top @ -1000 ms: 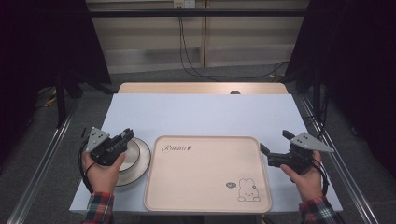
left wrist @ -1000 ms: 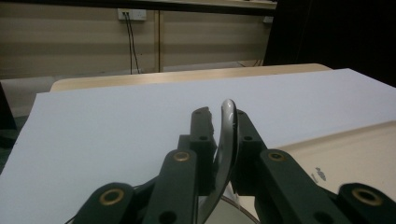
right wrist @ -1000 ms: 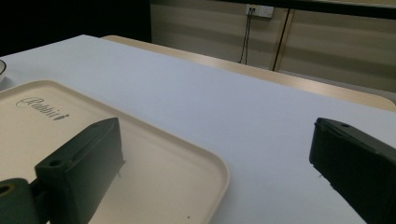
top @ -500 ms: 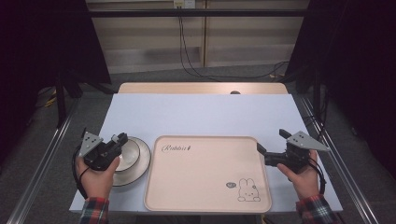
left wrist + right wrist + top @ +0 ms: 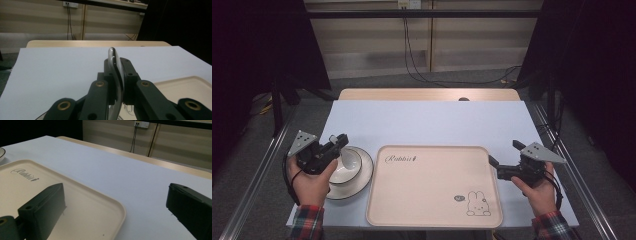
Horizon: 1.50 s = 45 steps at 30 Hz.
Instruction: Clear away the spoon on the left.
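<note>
The left gripper (image 5: 338, 144) is clamped on the rim of a white bowl (image 5: 348, 165), which sits on a plate (image 5: 362, 177) at the near left of the table (image 5: 427, 120), just left of the cream tray (image 5: 432, 185). In the left gripper view the rim (image 5: 115, 75) stands edge-on between the pads, running away from the camera. The left hand (image 5: 309, 182) grips from the near side. At the right, the right gripper (image 5: 503, 160) hangs wide open, with the tray's right edge between its jaws.

**Dim room, pale panelled wall**

A beige wall (image 5: 422, 45) with level ribs fills the upper middle of the frame. A socket (image 5: 408, 4) sits at top centre, black cables (image 5: 412, 60) dropping to the grey floor (image 5: 422, 80). Dark curtains (image 5: 597, 75) flank both sides. A white-covered table (image 5: 432, 120) stands mid-frame.
</note>
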### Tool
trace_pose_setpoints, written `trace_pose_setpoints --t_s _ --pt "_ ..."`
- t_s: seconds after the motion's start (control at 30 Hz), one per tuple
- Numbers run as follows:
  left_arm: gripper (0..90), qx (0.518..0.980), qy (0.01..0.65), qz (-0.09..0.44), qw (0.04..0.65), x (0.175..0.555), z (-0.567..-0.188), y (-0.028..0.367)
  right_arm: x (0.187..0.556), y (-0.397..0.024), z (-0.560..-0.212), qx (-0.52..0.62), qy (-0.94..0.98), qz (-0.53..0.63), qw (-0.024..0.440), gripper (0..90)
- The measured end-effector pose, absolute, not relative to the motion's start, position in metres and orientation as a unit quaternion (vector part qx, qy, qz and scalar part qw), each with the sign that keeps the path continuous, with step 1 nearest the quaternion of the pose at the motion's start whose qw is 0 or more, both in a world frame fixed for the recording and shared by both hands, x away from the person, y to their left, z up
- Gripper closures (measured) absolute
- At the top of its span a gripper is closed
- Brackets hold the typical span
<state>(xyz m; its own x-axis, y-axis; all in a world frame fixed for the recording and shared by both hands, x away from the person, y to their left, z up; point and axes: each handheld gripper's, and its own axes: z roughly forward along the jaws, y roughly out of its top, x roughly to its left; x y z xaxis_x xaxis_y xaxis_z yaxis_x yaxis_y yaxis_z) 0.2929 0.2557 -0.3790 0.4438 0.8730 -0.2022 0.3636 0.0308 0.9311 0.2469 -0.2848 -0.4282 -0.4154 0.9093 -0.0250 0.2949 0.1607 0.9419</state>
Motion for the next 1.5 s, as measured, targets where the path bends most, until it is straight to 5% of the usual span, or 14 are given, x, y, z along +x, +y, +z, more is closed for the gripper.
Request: trace_pose_setpoints --t_s 1.5 --pt "85.0 0.672 0.445 0.18 0.564 0.295 -0.358 0.201 0.247 -0.279 -0.43 0.424 0.691 0.505 0.296 0.5"
